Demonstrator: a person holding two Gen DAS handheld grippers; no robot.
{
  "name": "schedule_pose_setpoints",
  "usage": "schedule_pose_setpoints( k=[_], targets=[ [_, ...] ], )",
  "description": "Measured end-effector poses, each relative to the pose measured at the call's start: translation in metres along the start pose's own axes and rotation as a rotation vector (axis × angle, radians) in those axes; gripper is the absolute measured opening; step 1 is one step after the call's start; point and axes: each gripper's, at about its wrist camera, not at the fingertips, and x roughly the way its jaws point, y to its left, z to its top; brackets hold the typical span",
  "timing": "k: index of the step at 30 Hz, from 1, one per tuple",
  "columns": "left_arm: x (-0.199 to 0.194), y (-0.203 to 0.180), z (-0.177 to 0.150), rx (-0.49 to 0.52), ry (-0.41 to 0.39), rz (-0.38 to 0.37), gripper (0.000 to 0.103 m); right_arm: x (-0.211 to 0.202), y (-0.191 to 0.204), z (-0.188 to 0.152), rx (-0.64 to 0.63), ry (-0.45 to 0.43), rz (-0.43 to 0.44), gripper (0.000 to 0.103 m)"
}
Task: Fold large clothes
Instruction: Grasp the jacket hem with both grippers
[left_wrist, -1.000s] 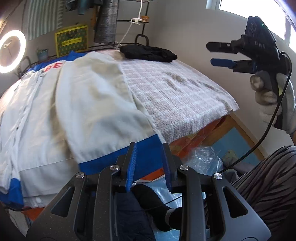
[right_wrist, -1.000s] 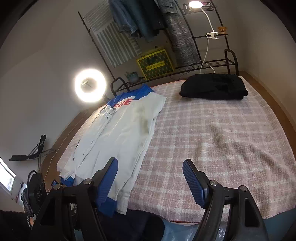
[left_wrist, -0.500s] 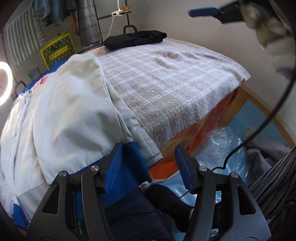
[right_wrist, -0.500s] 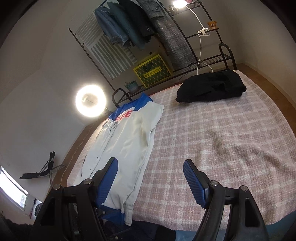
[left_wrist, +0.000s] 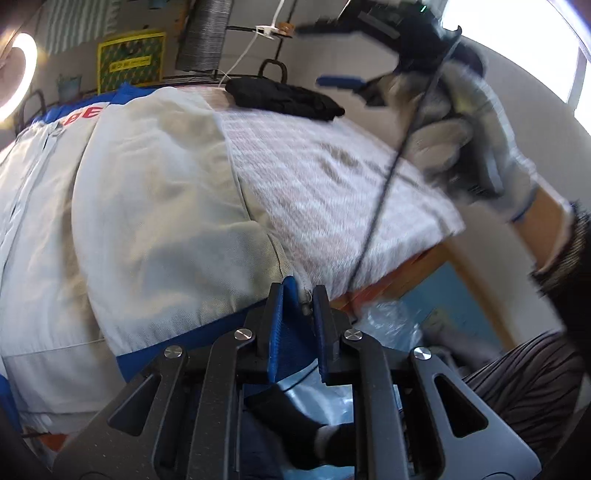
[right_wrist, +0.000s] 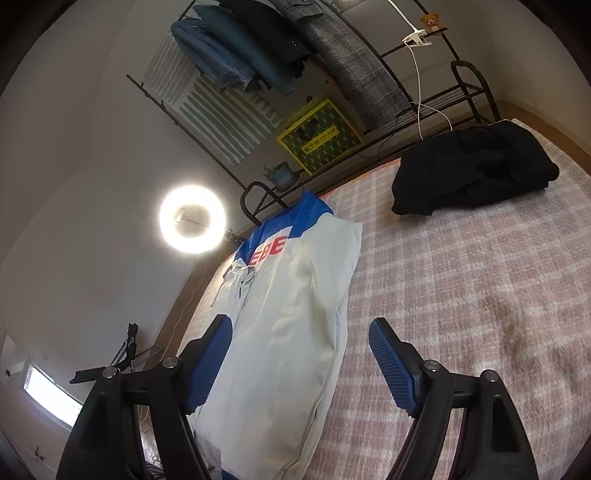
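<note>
White jacket (left_wrist: 155, 206) hem corner pinched as left gripper (left_wrist: 299, 295) jaws closed; right gripper (right_wrist: 299, 354) jaws spread, empty. Advice: grab opposite corner, lift evenly.

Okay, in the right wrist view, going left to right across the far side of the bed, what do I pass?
Ring light → white and blue jacket → black clothes.
</note>
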Motion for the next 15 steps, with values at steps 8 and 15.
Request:
schedule_pose_setpoints(
  k=[8,15],
  targets=[
    [-0.019,0.014,0.005,-0.125,-0.029,-0.074,0.013,0.080,-0.030,0.014,0.104,0.087,-0.027,0.080],
    [-0.027,0.015,0.002,-0.142,-0.043,-0.081,0.013,0.142,-0.043,0.028,0.201,0.130,-0.036,0.071]
  ],
)
